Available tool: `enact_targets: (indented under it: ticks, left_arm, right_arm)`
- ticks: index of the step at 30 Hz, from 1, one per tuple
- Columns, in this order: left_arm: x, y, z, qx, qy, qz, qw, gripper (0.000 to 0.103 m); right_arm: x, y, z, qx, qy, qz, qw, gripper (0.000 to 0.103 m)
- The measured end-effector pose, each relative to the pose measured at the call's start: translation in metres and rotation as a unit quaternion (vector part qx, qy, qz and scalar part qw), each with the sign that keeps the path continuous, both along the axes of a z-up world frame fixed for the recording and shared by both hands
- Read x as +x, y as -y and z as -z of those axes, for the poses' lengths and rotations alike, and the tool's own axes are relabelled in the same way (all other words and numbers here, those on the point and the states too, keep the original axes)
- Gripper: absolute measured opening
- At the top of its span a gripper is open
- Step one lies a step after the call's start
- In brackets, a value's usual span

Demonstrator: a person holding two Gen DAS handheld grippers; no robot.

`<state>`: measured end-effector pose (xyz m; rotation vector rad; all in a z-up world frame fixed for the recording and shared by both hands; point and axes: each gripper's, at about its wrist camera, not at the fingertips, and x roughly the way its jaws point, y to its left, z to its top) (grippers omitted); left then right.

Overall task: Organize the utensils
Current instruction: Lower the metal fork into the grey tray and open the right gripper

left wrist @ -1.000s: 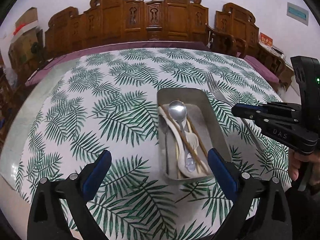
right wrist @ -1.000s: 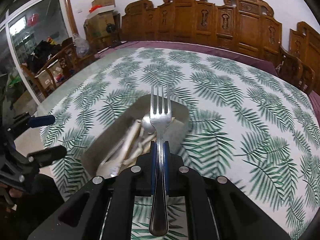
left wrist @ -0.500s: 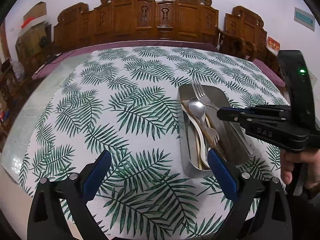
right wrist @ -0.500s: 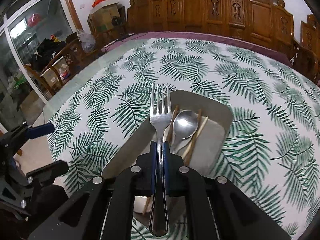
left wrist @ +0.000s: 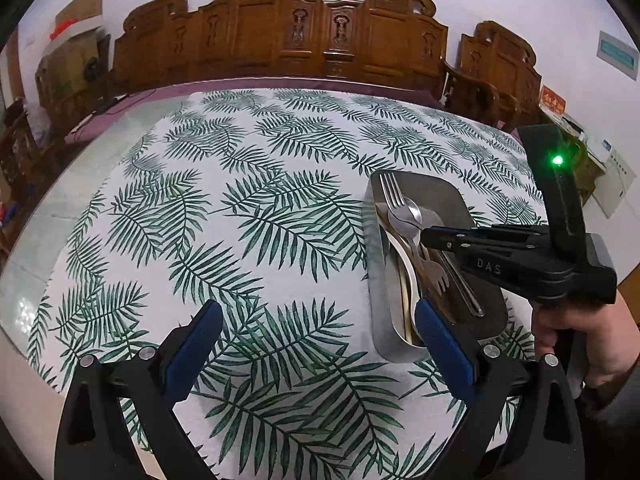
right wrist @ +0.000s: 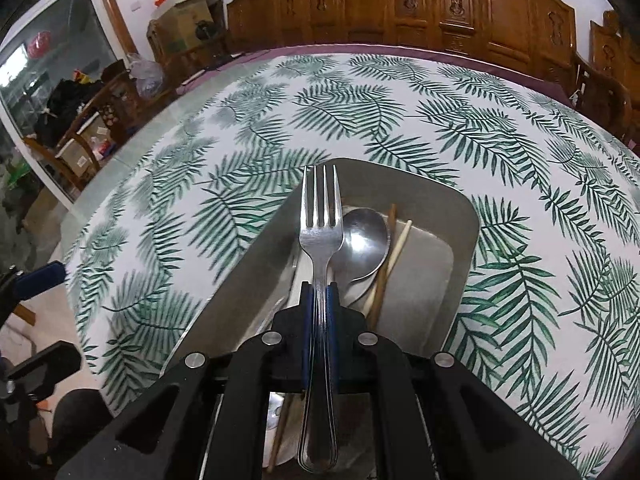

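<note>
A steel tray (left wrist: 448, 196) (right wrist: 432, 208) sits on the leaf-print tablecloth. It holds a metal spoon (right wrist: 366, 240), chopsticks (right wrist: 394, 248), a pale spoon and a small fork (left wrist: 436, 276). My right gripper (right wrist: 319, 292) is shut on a steel fork (right wrist: 320, 216) and holds it low over the tray, tines pointing at the tray's far end. The same fork (left wrist: 394, 196) and gripper (left wrist: 428, 236) show in the left wrist view. My left gripper (left wrist: 316, 340) is open and empty, just left of the tray's near end.
Carved wooden chairs (left wrist: 332, 36) line the table's far side. Cardboard boxes (right wrist: 180, 28) and a glass door stand at the left. The tablecloth (left wrist: 224, 220) spreads left of the tray. The table's near edge lies just below my left gripper.
My right gripper has brought the fork lower and further over the tray. The left gripper has shifted left, so the tray sits further right in its view.
</note>
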<state>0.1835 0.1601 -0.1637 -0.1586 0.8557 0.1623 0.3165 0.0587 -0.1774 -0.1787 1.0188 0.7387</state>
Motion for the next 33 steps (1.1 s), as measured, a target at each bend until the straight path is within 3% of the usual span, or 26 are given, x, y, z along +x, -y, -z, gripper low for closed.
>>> enact_targets:
  ticks: [12, 17, 21, 28, 33]
  left_arm:
    - [0.005, -0.005, 0.008, -0.003, -0.006, -0.005, 1.0000, 0.093]
    - [0.007, -0.004, 0.010, -0.003, -0.008, -0.004, 1.0000, 0.093]
    - [0.007, -0.002, 0.008, -0.002, -0.006, -0.003, 1.0000, 0.093]
    - [0.005, 0.010, -0.005, 0.000, 0.006, 0.006, 1.0000, 0.093]
    - [-0.001, 0.026, -0.017, 0.004, 0.019, 0.018, 0.9997, 0.093]
  right_arm:
    - [0.018, -0.005, 0.012, -0.019, -0.003, 0.007, 1.000, 0.009]
    - [0.016, -0.002, 0.008, 0.017, -0.011, -0.004, 1.000, 0.012]
    - [0.007, 0.003, -0.004, 0.017, 0.018, -0.013, 1.000, 0.013]
    - [-0.014, 0.035, -0.034, 0.045, 0.056, -0.009, 0.997, 0.029]
    - [-0.034, 0.064, -0.055, 0.057, 0.079, 0.005, 0.995, 0.058]
